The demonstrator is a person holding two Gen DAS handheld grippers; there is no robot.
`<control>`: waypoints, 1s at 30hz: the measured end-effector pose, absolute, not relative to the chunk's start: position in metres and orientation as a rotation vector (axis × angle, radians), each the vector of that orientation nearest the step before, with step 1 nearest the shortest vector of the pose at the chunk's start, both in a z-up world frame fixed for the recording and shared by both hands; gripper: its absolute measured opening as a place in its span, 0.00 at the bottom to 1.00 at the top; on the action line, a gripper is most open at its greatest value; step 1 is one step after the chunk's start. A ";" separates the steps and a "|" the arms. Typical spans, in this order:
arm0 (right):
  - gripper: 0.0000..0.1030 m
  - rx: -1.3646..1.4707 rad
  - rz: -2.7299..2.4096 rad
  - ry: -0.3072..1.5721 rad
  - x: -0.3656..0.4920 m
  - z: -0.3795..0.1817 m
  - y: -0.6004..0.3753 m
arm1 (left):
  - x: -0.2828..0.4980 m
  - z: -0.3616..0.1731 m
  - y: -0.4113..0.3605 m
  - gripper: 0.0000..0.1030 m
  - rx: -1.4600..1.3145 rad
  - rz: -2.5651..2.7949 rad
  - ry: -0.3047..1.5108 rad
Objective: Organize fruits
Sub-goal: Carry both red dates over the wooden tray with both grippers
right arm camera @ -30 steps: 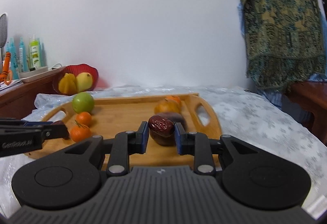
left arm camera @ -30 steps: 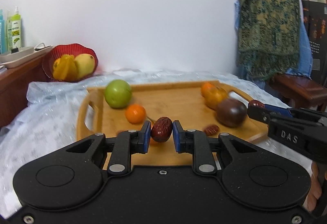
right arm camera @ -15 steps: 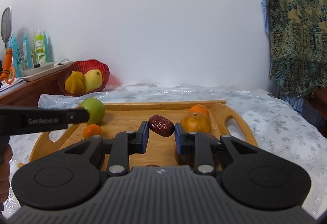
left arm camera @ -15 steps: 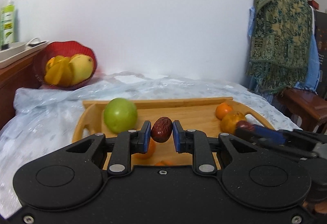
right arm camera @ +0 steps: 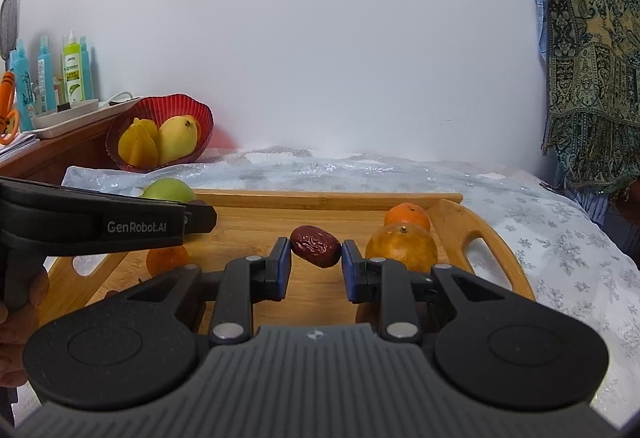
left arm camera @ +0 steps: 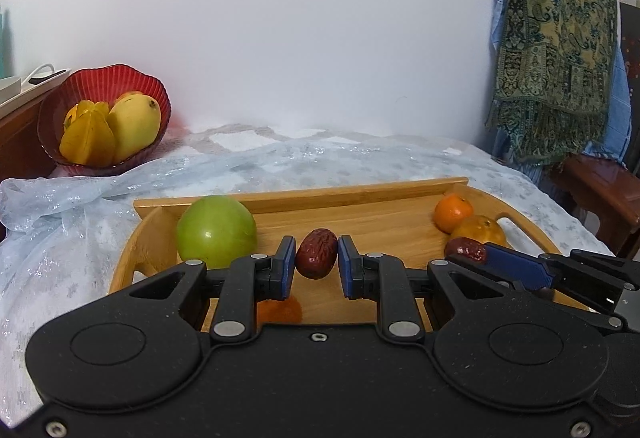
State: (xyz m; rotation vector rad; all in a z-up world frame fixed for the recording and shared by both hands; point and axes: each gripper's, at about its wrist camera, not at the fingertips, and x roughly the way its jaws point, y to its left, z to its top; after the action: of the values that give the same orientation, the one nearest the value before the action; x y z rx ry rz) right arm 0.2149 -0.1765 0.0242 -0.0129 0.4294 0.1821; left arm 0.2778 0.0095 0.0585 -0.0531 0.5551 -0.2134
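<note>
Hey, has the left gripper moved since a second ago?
Yes. The left gripper, shut on a date, went forward toward the red bowl, which now looks larger and closer, while the tray's near part has dropped from view.

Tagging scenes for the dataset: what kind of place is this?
Most likely a home, perhaps a bedroom: a wooden tray of fruit sits on a sheer sparkly cover, a patterned shawl hangs by the wall, and toiletry bottles crowd a wooden side cabinet.

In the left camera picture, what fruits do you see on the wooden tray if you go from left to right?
Green apple → red date pinched in the left tongs → small orange tangerine at the tray's far right.
</note>
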 end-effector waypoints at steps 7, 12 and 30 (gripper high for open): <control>0.30 -0.013 0.178 0.429 0.224 0.025 -0.175 | 0.291 0.061 0.018 0.21 -0.076 -0.196 0.559; 0.30 -0.005 0.170 0.440 0.236 0.025 -0.173 | 0.301 0.063 0.021 0.21 -0.089 -0.187 0.564; 0.30 -0.037 0.182 0.539 0.258 0.018 -0.169 | 0.319 0.048 0.007 0.21 -0.077 -0.198 0.662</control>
State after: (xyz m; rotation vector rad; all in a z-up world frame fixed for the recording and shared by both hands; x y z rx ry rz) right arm 0.2585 -0.1687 0.0178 -0.0369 0.5394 0.1819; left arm 0.3189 0.0069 0.0478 -0.0767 0.6615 -0.1975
